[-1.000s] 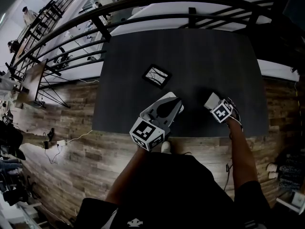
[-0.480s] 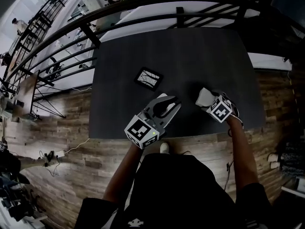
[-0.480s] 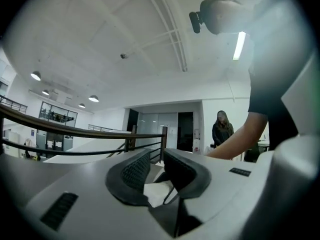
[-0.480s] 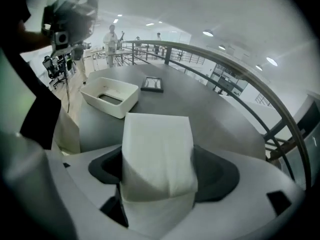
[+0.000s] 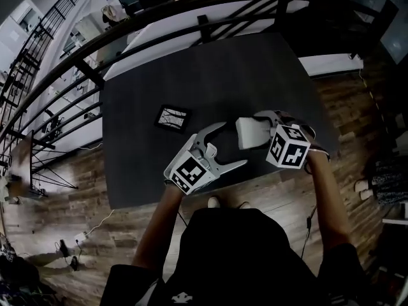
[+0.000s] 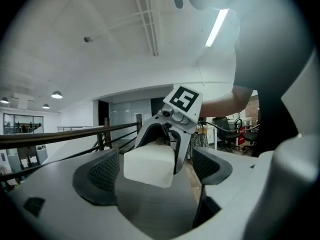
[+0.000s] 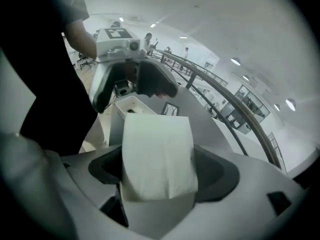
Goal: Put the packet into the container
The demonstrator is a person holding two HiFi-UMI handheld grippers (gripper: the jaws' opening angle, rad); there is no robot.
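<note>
In the head view the right gripper [image 5: 253,132] is clamped on a white packet [image 5: 247,134], held above the dark table [image 5: 255,69] to the right of a small black square tray [image 5: 172,118], which is too small here to say for sure that it is the container. The left gripper [image 5: 231,146] stands between the tray and the packet. Its jaws are spread wide and have just been opening, and their mouth faces the packet's near end. In the left gripper view the left gripper [image 6: 156,173] has its two ribbed pads [image 6: 102,171] well apart. The packet [image 6: 147,166] shows in the gap between them, just beside the left-hand pad, and neither pad presses on it. The right gripper [image 6: 161,143] grips the packet from the far side, with one grey jaw running down the packet's right face. In the right gripper view the right gripper [image 7: 160,173] has both pads pressed flat against the sides of the packet [image 7: 157,144], which fills the gap and sticks out past the jaws. Beyond it the left gripper [image 7: 129,86] faces back with its jaws apart, and the tray [image 7: 170,109] lies on the table farther off.
</note>
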